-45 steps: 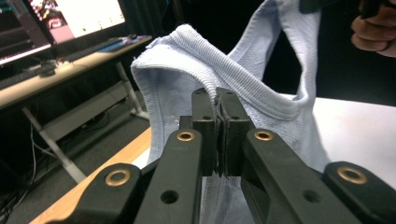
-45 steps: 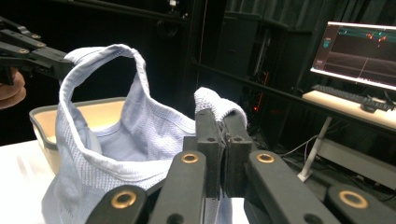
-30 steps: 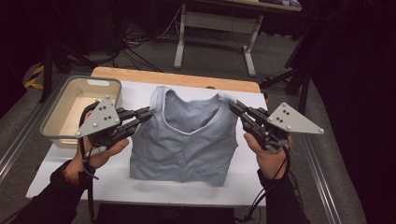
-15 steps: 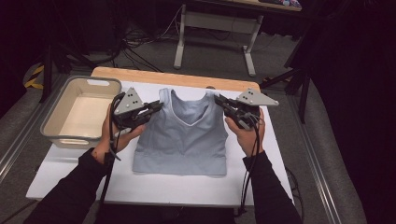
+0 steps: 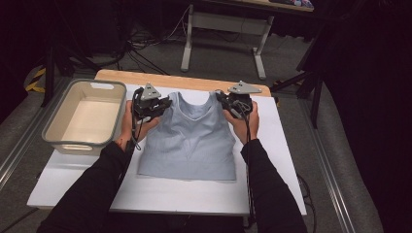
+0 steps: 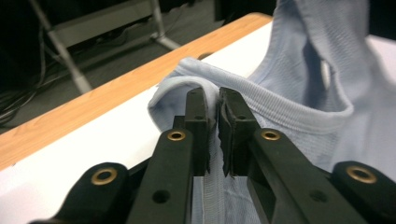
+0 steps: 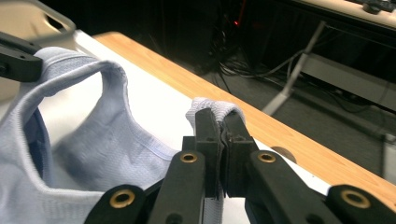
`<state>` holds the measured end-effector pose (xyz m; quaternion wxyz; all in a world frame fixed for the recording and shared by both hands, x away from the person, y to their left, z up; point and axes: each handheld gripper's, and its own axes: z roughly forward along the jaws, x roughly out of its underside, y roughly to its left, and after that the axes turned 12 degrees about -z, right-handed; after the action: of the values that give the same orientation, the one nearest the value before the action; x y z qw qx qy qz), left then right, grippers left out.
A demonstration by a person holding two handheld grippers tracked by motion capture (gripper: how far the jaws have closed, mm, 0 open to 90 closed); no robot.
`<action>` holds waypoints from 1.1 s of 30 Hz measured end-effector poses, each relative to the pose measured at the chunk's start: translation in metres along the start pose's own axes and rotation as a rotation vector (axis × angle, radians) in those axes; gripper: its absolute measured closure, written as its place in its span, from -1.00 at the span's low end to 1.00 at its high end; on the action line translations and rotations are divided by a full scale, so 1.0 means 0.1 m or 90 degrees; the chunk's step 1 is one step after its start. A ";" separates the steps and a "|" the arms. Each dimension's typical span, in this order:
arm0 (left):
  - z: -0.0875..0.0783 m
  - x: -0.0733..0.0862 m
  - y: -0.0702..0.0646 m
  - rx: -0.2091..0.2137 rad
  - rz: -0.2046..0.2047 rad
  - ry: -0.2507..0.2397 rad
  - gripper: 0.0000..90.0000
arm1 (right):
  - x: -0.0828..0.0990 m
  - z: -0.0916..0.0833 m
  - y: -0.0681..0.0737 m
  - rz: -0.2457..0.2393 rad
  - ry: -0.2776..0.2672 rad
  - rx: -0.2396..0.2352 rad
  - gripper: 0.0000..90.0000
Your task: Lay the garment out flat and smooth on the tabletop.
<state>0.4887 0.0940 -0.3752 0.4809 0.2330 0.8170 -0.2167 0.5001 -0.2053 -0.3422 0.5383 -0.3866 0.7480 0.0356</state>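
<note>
A pale blue tank top (image 5: pixel 189 141) is spread flat at the centre of the frame on the white table (image 5: pixel 73 179). Its left strap is pinched by the left gripper (image 5: pixel 163 104), whose jaws have just been opening slightly; its right strap is clamped by the right gripper (image 5: pixel 222 100).

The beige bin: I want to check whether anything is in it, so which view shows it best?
The high view: the beige bin sits whole beside the light blue tank top, its inside open to view and bare. The right gripper view catches just a corner of its rim.
</note>
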 end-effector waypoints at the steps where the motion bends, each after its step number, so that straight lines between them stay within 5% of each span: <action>1: 0.02 0.01 0.00 -0.007 -0.004 -0.001 0.72 | 0.01 0.03 0.00 0.000 0.004 0.000 0.88; 3: 0.06 0.02 0.00 -0.040 -0.005 -0.003 0.58 | 0.03 0.09 0.01 0.004 0.014 0.007 0.78; 10: 0.02 0.04 -0.02 -0.025 0.004 -0.003 0.40 | 0.12 0.17 -0.01 0.017 0.049 0.028 0.37; 20: -0.18 0.24 -0.17 0.022 0.066 0.005 0.20 | 0.45 -0.17 0.12 0.016 0.039 -0.017 0.36; 24: -0.27 0.41 -0.22 0.030 0.085 0.016 0.14 | 0.64 -0.35 0.17 0.038 0.030 -0.027 0.36; 33: -0.42 0.80 -0.27 0.065 0.099 0.042 -0.06 | 1.05 -0.48 0.23 0.062 0.078 -0.045 0.31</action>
<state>0.4098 0.1111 -0.4240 0.4565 0.3269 0.7997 -0.2127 0.4360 -0.2681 -0.4183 0.4750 -0.3701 0.7958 0.0643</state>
